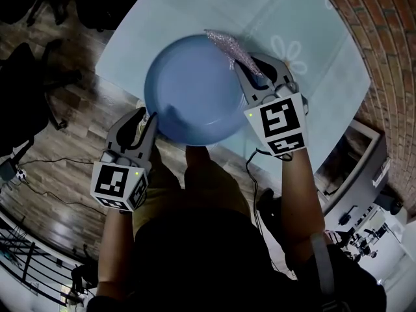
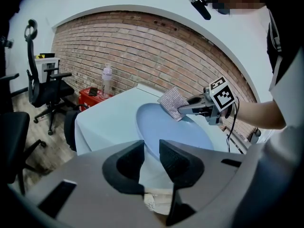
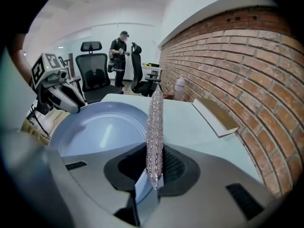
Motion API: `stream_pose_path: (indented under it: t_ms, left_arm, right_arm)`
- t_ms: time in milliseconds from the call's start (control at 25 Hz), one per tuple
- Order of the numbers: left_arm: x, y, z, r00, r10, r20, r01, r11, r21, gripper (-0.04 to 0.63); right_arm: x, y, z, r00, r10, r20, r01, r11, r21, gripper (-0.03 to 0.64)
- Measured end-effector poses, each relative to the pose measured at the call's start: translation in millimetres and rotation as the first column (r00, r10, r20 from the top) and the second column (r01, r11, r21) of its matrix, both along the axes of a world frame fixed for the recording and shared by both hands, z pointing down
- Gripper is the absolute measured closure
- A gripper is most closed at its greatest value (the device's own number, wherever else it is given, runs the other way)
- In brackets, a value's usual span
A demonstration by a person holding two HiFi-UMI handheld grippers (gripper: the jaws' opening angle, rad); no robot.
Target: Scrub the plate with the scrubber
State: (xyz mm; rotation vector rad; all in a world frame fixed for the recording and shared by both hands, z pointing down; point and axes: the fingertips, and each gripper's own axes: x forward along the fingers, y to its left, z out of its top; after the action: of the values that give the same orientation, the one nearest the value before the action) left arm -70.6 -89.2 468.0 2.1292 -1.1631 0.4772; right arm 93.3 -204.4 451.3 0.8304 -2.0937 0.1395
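On the desk (image 1: 325, 77): a pale blue cloth (image 1: 188, 5) is spread, printed with a white flower outline (image 1: 289, 51).
Past the near edge: the round blue plate (image 1: 192, 90) is held so that part of it overhangs the desk.
Left jaws: the left gripper (image 1: 148, 117) is clamped on the plate's near rim.
Right jaws: the right gripper (image 1: 253, 73) is closed on the silvery scrubber (image 1: 229, 47), which is set edge-on over the plate's far rim.
Writing: no words can be read. Only black-and-white square patterns are seen on the marker cubes (image 1: 281, 123). The label on the clear bottle (image 2: 107, 80) is too small to be made out.
Walls and floor: a red brick wall (image 2: 156, 51) is seen along the desk. Dark wood flooring (image 1: 71, 168) is seen below.
Around the room: black office chairs (image 3: 94, 75) are placed near the desk. A red box (image 2: 92, 98) is set beside the bottle. A person (image 3: 118, 46) is seen standing far back.
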Motion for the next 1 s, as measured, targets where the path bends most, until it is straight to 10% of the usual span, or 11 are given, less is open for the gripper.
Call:
stream_pose_path:
  t_ms: [1000]
  left_arm:
    - [3,5,-1,0.999,0.011,0.043,-0.011,1.0,0.011,0.488]
  right_arm:
    - [13,104,0,0.999,-0.03,0.019,0.033,0.99,-0.139,0.537]
